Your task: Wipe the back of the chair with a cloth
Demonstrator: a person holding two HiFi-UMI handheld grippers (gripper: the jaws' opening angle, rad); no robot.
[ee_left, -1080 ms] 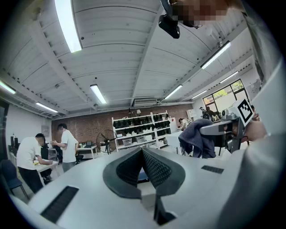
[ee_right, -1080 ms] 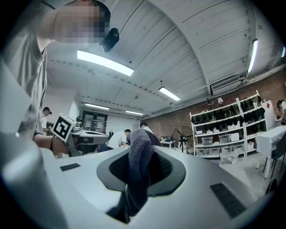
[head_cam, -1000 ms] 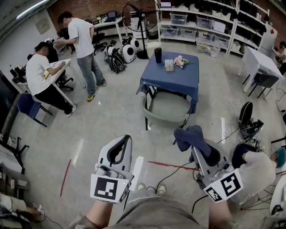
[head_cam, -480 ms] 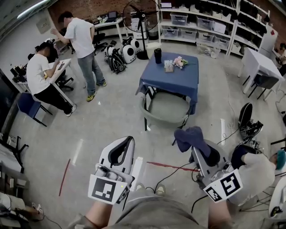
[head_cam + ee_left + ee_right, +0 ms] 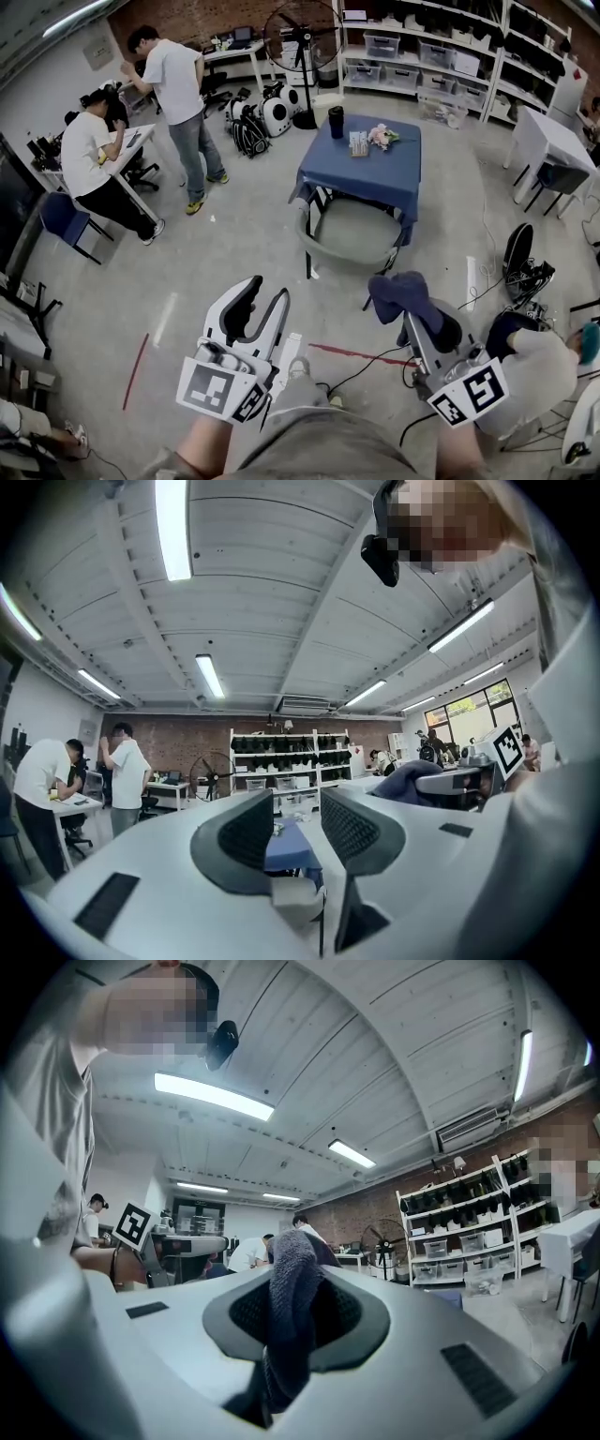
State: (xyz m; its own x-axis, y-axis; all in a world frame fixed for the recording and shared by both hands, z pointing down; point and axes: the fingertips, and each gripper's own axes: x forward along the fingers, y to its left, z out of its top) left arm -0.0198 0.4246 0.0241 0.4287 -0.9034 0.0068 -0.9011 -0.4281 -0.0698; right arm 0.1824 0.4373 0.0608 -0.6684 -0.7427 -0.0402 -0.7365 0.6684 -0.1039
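A grey-green chair stands pushed in at a table under a blue cloth, a few steps ahead of me on the floor. My right gripper is shut on a dark blue cloth, which bunches up over its jaws. In the right gripper view the cloth hangs between the pads of that gripper. My left gripper is open, its jaws have just been opening, and nothing is between them. The left gripper view shows the gripper with the blue table in the gap. Both grippers are well short of the chair.
Two people are at a desk at the left. A floor fan and shelves stand at the back, a white table at the right. Cables and red tape cross the floor. Another person sits at lower right.
The left gripper's jaws were together and now stand apart. The right gripper keeps its hold on the cloth. The head view has shifted slightly.
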